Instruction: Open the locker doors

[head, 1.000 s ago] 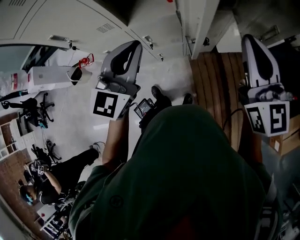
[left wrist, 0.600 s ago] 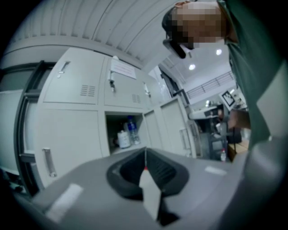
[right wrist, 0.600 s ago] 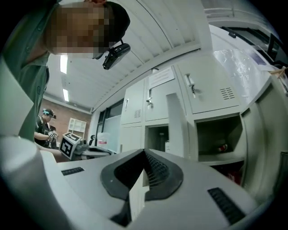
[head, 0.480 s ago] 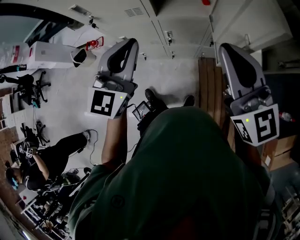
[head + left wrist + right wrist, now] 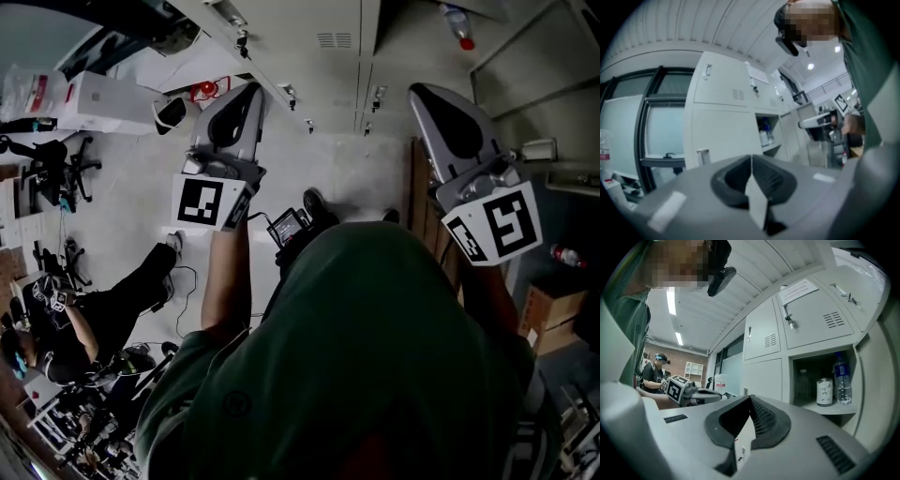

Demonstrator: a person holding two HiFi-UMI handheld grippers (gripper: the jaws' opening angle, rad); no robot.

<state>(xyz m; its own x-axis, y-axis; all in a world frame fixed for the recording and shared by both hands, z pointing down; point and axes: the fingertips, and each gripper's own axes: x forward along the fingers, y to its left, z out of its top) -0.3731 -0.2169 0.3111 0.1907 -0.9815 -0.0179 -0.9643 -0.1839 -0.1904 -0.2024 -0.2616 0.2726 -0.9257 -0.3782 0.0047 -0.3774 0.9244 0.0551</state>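
Your left gripper and right gripper are both pressed together, empty, facing the white metal locker doors. A seated person in black and a white carton are on your left. One open locker compartment holds a clear plastic water bottle and what looks like a patterned can.

Indoor overhead light, wide-angle optics, soft in places.
Glare from ceiling strip lights sits above and left of the right gripper jaws. The left gripper view is blurred throughout. Both gripper views bend and blacken at the edges. Head view dim, hooded top nearly black.
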